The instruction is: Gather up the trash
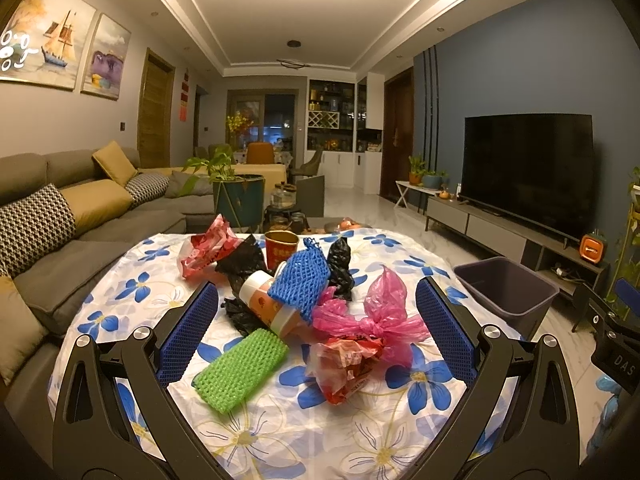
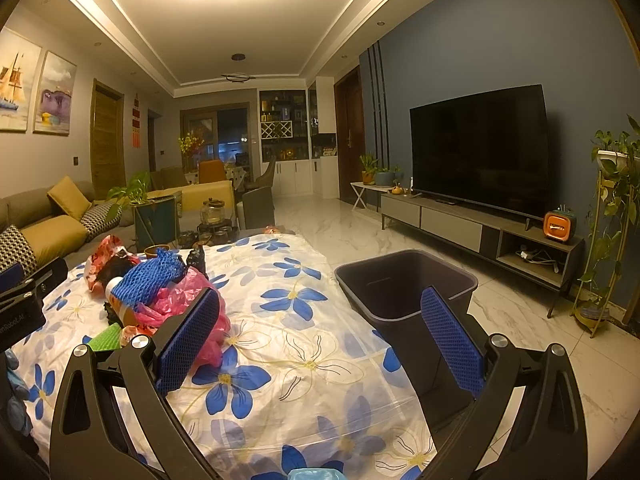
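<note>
- The left gripper (image 1: 316,328) is hovering over a table draped in a blue-flowered cloth (image 1: 280,432), jaws spread wide and holding nothing.
- A trash pile is lying straight ahead, between its fingers: a green foam net (image 1: 240,368) nearest, long axis running diagonally; then a red wrapper (image 1: 346,364), a pink bag (image 1: 376,316), a blue net (image 1: 300,280) and a paper cup (image 1: 272,306).
- The right gripper (image 2: 320,344) is also gaping wide, empty, with the pile off to its left.
- The dark bin (image 2: 404,288) is standing on the floor beside the table, nearer the right gripper.
- The left gripper looks better placed for the pile.
</note>
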Motion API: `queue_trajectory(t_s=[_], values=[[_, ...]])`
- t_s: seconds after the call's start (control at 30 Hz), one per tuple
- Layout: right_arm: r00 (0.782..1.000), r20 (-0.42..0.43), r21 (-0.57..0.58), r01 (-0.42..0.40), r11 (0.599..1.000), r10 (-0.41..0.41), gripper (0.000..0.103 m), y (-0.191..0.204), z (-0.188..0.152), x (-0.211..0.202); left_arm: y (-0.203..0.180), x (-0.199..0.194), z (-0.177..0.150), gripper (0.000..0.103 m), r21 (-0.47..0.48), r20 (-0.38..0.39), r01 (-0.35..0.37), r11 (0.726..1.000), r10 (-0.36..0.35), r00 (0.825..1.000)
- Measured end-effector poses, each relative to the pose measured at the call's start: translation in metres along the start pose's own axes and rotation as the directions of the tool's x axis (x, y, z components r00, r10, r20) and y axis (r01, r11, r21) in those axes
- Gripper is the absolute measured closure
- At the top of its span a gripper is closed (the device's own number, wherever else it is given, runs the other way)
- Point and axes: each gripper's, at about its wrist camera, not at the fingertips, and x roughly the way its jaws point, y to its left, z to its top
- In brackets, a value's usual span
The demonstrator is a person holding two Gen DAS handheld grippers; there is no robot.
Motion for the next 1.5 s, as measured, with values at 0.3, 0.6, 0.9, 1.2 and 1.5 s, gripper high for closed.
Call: queue_trajectory(t_s=[0.3, 0.6, 0.9, 1.2, 1.5], values=[[1.0, 0.002, 0.0, 0.002, 1.0, -0.002, 0.006, 0.0, 0.0, -0.001, 0.0, 0.001, -0.001, 0.005, -0.002, -0.004, 0.004, 1.0, -0.004, 1.0], [1.0, 0.001, 0.001, 0.002, 1.0, -0.002, 0.005, -0.001, -0.001, 0.0, 0.0, 0.0, -0.001, 0.005, -0.002, -0.005, 0.006, 1.0, -0.006, 1.0], [1.0, 0.003, 0.006, 0.006, 1.0, -0.006, 0.006, -0.001, -0.002, 0.001, 0.001, 0.001, -0.003, 0.005, 0.0, -0.004, 0.024, 1.0, -0.024, 1.0], [0.999, -0.027, 0.024, -0.029, 0.999, 0.03, 0.005, 0.001, -0.009, 0.015, 0.018, 0.012, -0.014, 0.005, -0.023, -0.033, 0.006, 1.0, -0.007, 0.999], [0.993, -0.065, 0.005, -0.095, 0.995, 0.095, 0.005, 0.022, -0.022, 0.044, 0.045, 0.027, -0.037, 0.006, -0.04, -0.06, -0.028, 0.999, 0.026, 0.998]])
